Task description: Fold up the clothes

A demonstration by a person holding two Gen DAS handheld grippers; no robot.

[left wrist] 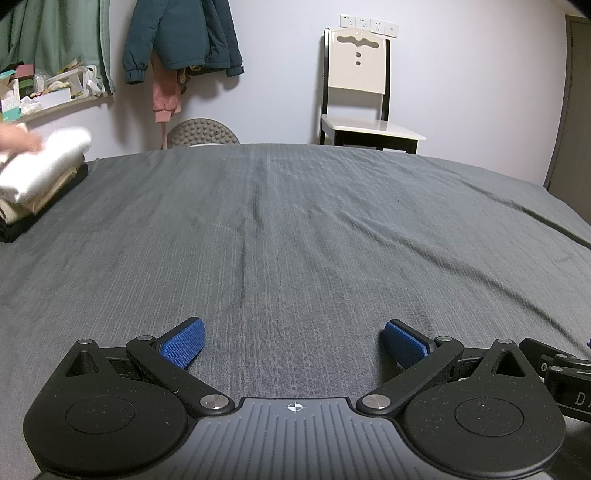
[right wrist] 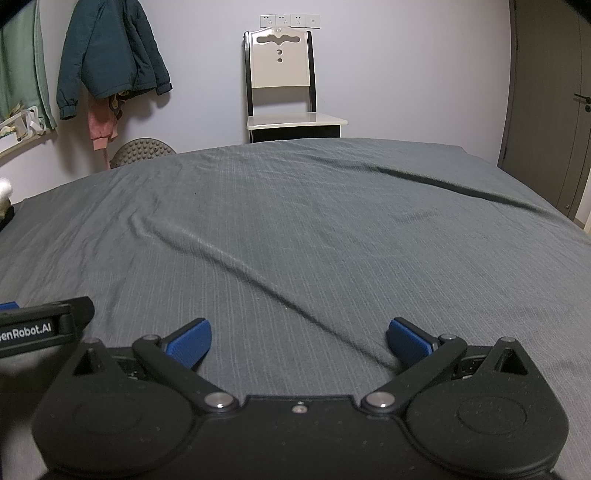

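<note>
A stack of folded clothes [left wrist: 35, 184], white on top over cream and black layers, lies at the bed's far left edge. A blurred hand [left wrist: 16, 138] rests on the white top piece. My left gripper [left wrist: 293, 345] is open just above the grey bedsheet [left wrist: 295, 229], with nothing between its blue pads [left wrist: 184, 343]. My right gripper [right wrist: 299, 341] is open too, low over the sheet [right wrist: 314, 221] and empty. In the right wrist view only a sliver of the stack [right wrist: 5, 201] shows at the left border. The two grippers sit side by side.
A cream chair [left wrist: 360, 88] stands against the far wall beyond the bed. A teal jacket [left wrist: 181, 35] and pink garment [left wrist: 166, 96] hang at the left. A cluttered shelf [left wrist: 44, 92] is far left, a grey door [right wrist: 546, 122] at the right. A long wrinkle [right wrist: 258, 280] crosses the sheet.
</note>
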